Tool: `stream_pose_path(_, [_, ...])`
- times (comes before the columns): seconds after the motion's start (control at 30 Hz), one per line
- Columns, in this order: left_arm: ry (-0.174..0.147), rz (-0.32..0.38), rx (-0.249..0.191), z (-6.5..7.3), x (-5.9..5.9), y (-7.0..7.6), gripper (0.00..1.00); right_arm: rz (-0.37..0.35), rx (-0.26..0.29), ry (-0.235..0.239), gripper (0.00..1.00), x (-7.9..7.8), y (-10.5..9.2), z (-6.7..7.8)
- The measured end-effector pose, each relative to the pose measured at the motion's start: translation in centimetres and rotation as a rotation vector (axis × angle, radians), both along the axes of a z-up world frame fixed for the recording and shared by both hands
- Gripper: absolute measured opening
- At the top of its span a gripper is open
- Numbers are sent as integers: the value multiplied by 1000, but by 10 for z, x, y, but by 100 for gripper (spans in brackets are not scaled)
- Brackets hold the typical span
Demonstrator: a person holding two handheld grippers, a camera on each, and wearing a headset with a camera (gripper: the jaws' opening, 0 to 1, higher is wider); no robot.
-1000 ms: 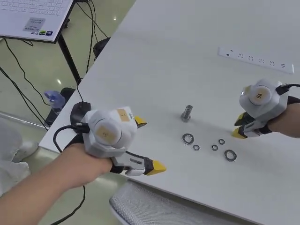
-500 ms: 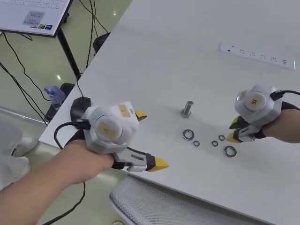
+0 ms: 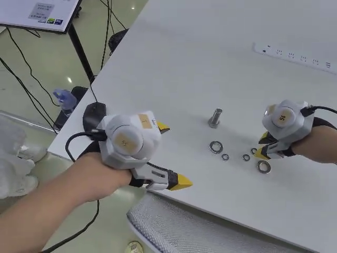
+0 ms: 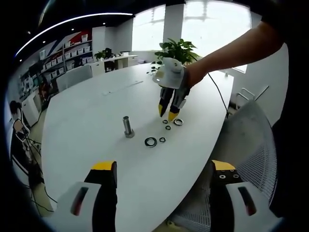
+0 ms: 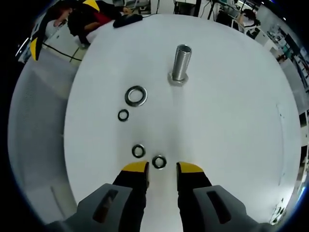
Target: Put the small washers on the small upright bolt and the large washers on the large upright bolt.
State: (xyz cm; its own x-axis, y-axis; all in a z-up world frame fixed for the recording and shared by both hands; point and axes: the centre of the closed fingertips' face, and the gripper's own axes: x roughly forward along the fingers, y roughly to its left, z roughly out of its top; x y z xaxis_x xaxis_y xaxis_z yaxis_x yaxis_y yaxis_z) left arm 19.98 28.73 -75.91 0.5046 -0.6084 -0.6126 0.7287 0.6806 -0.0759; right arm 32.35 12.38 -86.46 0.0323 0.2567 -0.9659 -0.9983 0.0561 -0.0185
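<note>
Directly ahead of the right gripper (image 5: pixel 161 167), whose jaws stand slightly parted with nothing in them, a small washer (image 5: pixel 159 161) lies flat just off the gap between the tips. A second small washer (image 5: pixel 138 151) lies just beyond its left tip. Farther ahead the bolt (image 5: pixel 180 63) stands upright, head on the table (image 5: pixel 241 121), threaded shank up. The left gripper (image 4: pixel 163 166) is spread wide and empty, with the washers well ahead of it.
</note>
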Motion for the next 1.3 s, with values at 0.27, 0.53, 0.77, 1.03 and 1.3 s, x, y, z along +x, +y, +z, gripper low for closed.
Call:
stream_pose_path(0.27, [9, 0, 2, -2, -3, 2, 76, 14, -16, -5, 24, 0, 4, -6])
stream_pose_path(0.53, [11, 2, 2, -2, -4, 4, 75, 8, -13, 11, 23, -1, 4, -6])
stream_pose_path(0.77, [12, 4, 2, -2, -4, 7, 75, 4, -16, 10, 22, -1, 3, -6])
stream_pose_path(1.03, [16, 2, 2, -4, -6, 7, 74, -2, -17, 7, 20, -2, 1, -6])
stream_pose_path(1.3, [17, 0, -4, -4, -6, 6, 73, -20, -29, 4, 16, -1, 1, -7])
